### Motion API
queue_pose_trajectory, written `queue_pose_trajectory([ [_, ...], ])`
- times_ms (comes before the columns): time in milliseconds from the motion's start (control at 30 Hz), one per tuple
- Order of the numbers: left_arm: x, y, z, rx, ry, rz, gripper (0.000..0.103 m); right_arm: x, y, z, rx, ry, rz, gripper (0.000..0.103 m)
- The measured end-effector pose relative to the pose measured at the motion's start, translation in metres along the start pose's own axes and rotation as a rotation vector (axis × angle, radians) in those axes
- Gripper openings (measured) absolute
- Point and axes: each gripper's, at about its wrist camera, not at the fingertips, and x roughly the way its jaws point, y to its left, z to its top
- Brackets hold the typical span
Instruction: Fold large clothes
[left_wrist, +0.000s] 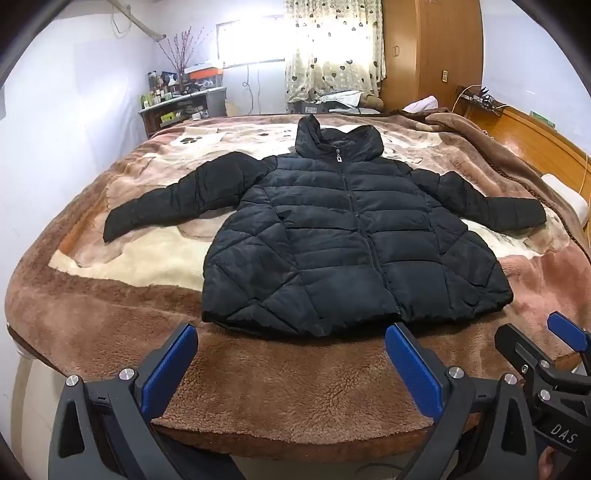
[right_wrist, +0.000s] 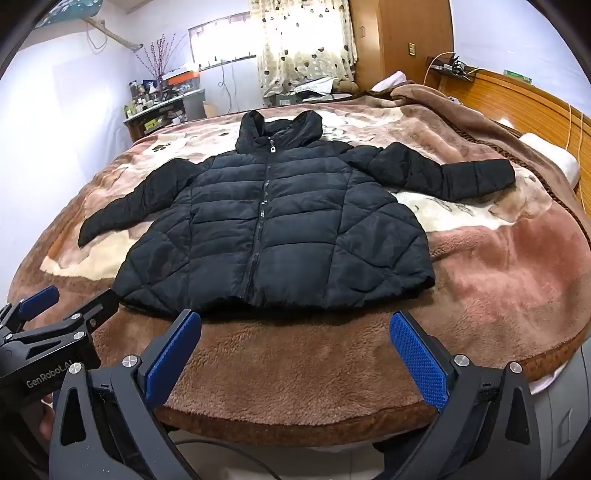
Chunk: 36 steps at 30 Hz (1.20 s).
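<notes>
We see black puffer jacket (left_wrist: 343, 236) flat on bed blanket (left_wrist: 258, 376), zipped, both sleeves spread at 9 and 3 o'clock, hood at 12. No fold made yet; all folding left. Left gripper (left_wrist: 291, 365) and right gripper (right_wrist: 295, 354) wide, empty, short of hem.

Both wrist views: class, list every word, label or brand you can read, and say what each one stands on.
"DAS": on the black body of the right gripper, seen in the left wrist view; the word is cut off.
"GenRobot.AI": on the body of the left gripper, seen in the right wrist view.
Blanket: faint script near the jacket's sleeve, too blurred to read.
Shelf bottles and boxes: labels too small.
</notes>
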Motion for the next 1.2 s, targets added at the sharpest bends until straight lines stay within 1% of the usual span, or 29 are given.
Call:
queue_pose_trajectory([
  [167, -0.001, -0.009, -0.003, 0.026, -0.006, 0.008, 0.103, 0.003, -0.001, -0.001, 0.006, 0.009, -0.008, 0.102],
  [200, 0.004, -0.003, -0.003, 0.009, 0.022, -0.007, 0.103, 0.005, -0.001, 0.000, 0.004, 0.012, -0.009, 0.102],
  [267, 0.015, 0.001, -0.003, -0.016, 0.051, -0.044, 0.103, 0.007, -0.001, 0.000, 0.003, 0.014, -0.013, 0.102],
  [333, 0.016, 0.006, -0.003, -0.045, 0.063, -0.068, 0.103, 0.003, 0.000, -0.001, -0.010, -0.003, -0.019, 0.102],
  [433, 0.021, 0.009, -0.003, -0.052, 0.072, -0.045, 0.103, 0.004, 0.001, 0.000, -0.026, -0.017, -0.031, 0.102],
  [500, 0.022, 0.008, -0.003, -0.039, 0.061, -0.005, 0.103, 0.006, 0.001, 0.000, -0.021, -0.015, -0.024, 0.102],
  [533, 0.018, 0.008, -0.002, -0.036, 0.055, -0.001, 0.103, 0.008, 0.002, 0.002, -0.015, -0.010, -0.019, 0.102],
  [600, 0.016, 0.010, -0.001, -0.047, 0.050, -0.020, 0.103, 0.010, 0.001, 0.002, -0.011, -0.007, -0.015, 0.102],
  [733, 0.014, 0.012, 0.002, -0.038, 0.031, -0.008, 0.103, 0.008, 0.003, 0.004, -0.030, -0.027, -0.016, 0.102],
  [833, 0.013, 0.013, 0.003, -0.049, 0.038, -0.024, 0.103, 0.005, 0.006, 0.006, -0.039, -0.043, -0.024, 0.102],
  [1033, 0.009, 0.009, 0.003, -0.032, 0.026, -0.030, 0.103, 0.004, 0.007, 0.006, -0.041, -0.035, -0.029, 0.102],
  [1200, 0.011, 0.010, 0.003, -0.041, 0.039, -0.031, 0.103, 0.005, 0.008, 0.007, -0.046, -0.033, -0.029, 0.102],
])
